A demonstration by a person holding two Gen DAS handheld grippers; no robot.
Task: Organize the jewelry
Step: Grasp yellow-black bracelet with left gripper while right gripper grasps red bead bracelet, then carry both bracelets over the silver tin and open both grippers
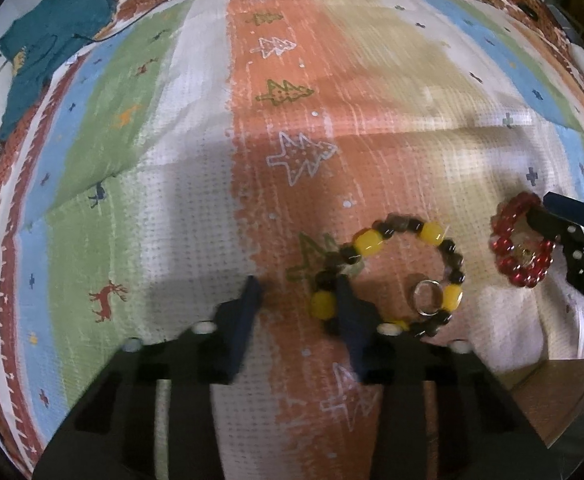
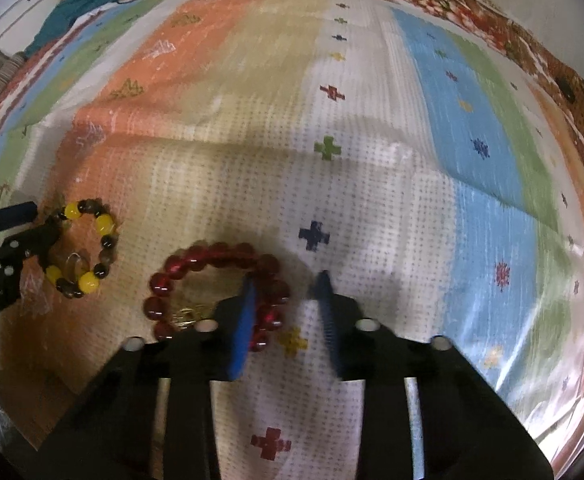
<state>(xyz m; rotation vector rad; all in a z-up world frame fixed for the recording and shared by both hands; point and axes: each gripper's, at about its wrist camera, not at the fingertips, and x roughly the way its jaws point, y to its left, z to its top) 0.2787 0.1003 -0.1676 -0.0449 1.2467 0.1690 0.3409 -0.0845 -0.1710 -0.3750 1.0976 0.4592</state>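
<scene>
Now both grippers hang low over a striped patterned cloth (image 1: 195, 184). Left gripper (image 1: 298, 300): jaws wide, its right finger over the rim of the yellow-and-dark bead bracelet (image 1: 388, 276) lying flat, a silver ring (image 1: 426, 298) inside that loop. Right gripper (image 2: 285, 300): jaws apart, its left finger over the edge of the red bead bracelet (image 2: 215, 288), which lies just beside the other. A teal cloth (image 1: 51, 28) sits at the far corner.

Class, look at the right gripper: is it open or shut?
Open. In the right wrist view the right gripper shows a gap between its blue fingers, with one inside the red bracelet.
</scene>
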